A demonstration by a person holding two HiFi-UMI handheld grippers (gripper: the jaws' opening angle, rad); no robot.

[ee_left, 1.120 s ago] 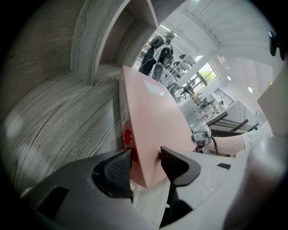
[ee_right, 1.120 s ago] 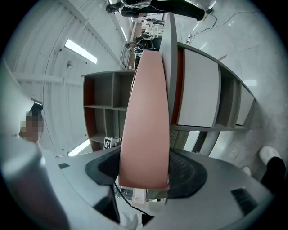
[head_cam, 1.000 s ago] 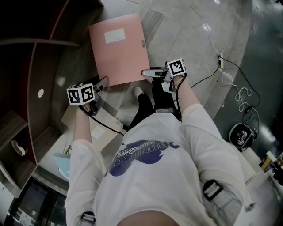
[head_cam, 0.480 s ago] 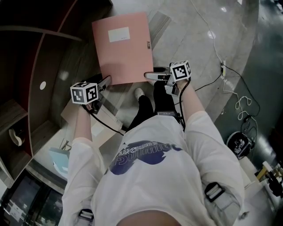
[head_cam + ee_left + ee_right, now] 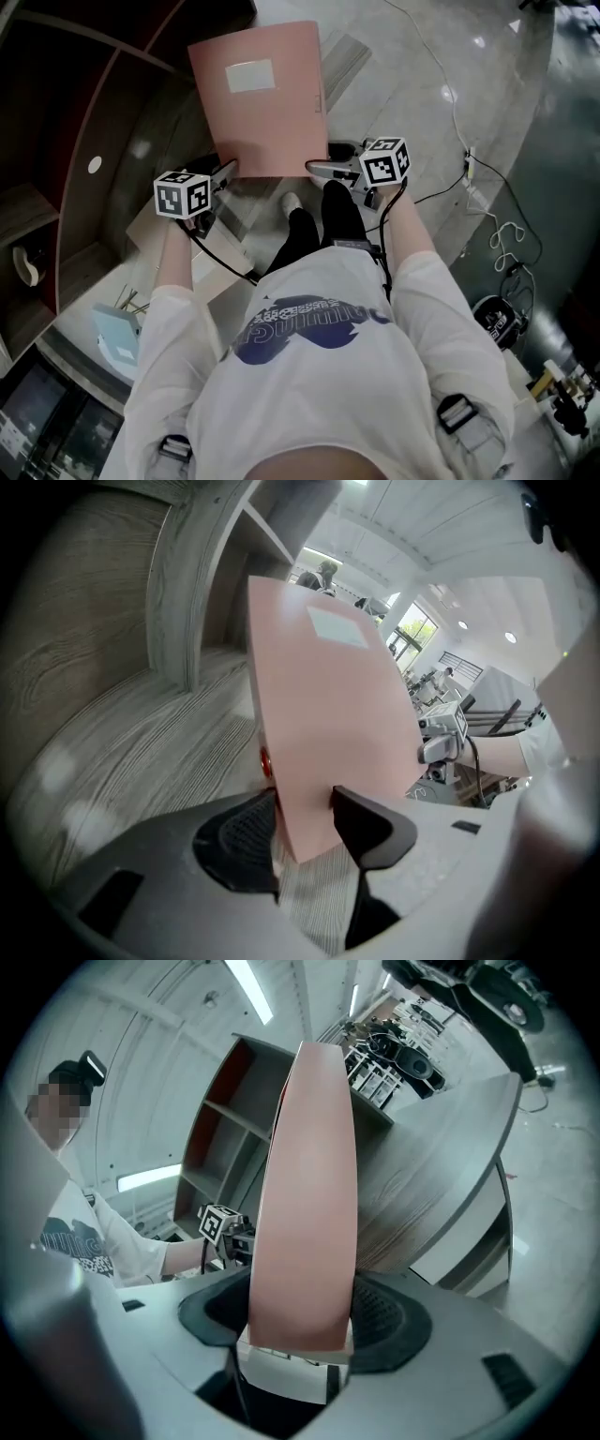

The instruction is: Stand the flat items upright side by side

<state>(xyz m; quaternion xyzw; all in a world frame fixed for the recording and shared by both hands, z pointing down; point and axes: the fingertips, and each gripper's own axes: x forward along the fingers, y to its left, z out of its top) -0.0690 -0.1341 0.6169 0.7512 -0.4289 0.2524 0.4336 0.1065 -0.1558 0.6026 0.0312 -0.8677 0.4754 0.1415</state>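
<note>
A pink file folder (image 5: 258,103) with a pale label is held up off the floor between both grippers. My left gripper (image 5: 228,170) is shut on its near left corner; in the left gripper view the folder (image 5: 328,714) stands edge-on, pinched between both pads of that gripper (image 5: 305,819). My right gripper (image 5: 316,167) is shut on the near right corner by the spine. The right gripper view shows the folder's thick spine (image 5: 305,1194) filling the gap of the right gripper (image 5: 300,1312).
A wood-grain shelf unit (image 5: 94,141) with open compartments lies to the left and ahead. Flat cardboard pieces (image 5: 225,248) and a light blue item (image 5: 117,342) lie near my left side. Cables (image 5: 469,159) and a black device (image 5: 497,319) are on the floor at right.
The pink folder has come up and tilted more upright, toward the shelf unit. The right gripper has risen and rolled with it; the left gripper has barely moved.
</note>
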